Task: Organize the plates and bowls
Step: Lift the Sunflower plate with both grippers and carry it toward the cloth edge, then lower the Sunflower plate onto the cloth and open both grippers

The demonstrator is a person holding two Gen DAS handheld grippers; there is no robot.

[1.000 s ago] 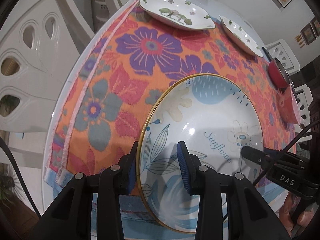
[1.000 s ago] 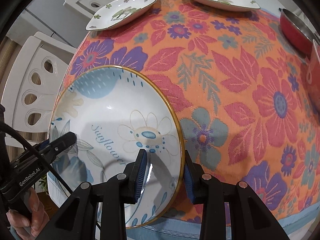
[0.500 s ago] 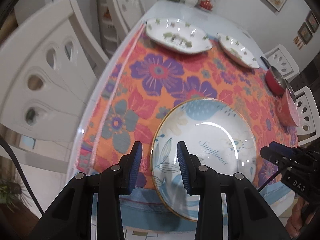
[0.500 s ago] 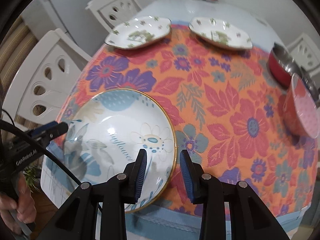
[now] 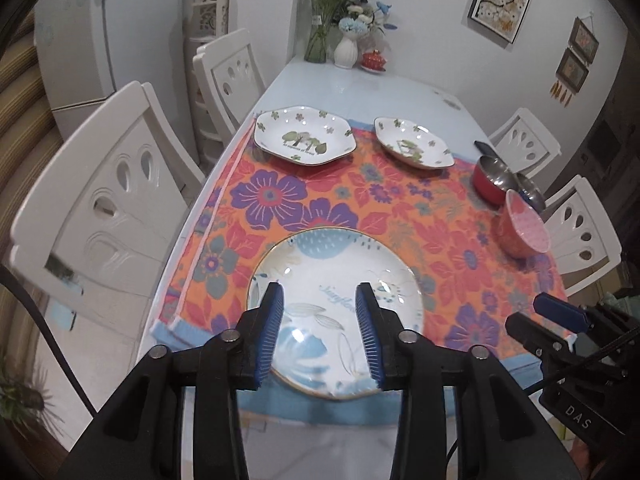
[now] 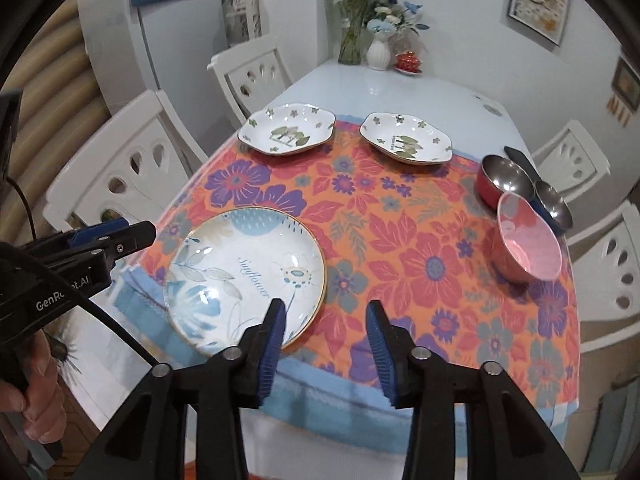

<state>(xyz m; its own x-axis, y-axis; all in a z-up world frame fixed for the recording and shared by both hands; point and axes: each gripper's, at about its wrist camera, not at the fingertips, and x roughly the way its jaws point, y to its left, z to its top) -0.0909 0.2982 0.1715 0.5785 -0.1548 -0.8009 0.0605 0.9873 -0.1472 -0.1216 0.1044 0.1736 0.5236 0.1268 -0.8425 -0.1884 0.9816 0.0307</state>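
Left gripper [image 5: 319, 300]: nearest the camera, fingers spread wide with nothing between them, held above the near edge of the table; seen from the right wrist it sits off to the left [image 6: 116, 232], clear of the plate.
Right gripper [image 6: 326, 316]: fingers likewise spread apart and empty, above the near table edge, its left fingertip overlapping the plate's near-right rim in view; whether it touches cannot be told.
Sunflower plate [image 6: 244, 276]: large, gold-rimmed, blue leaf print, lying flat on the near-left part of the cloth, its near rim reaching out over the blue border [image 5: 336, 320].
Floral tablecloth [image 6: 400, 240]: orange with purple and red flowers, covering the near half of the table.
Pink bowl [image 6: 528, 240]: on the right side of the cloth, tilted, just in front of the red pot.
Red pot [image 6: 500, 182]: steel-lined, at the right edge, with a second steel vessel close beside it.
Left clover plate [image 6: 286, 128]: at the far edge of the cloth.
Right clover plate [image 6: 406, 142]: beside it, apart.
White table [image 6: 400, 88]: bare glossy top beyond the cloth.
Vases [image 6: 376, 52]: at the far end, against the wall.
White chairs [image 5: 104, 196]: along both sides.
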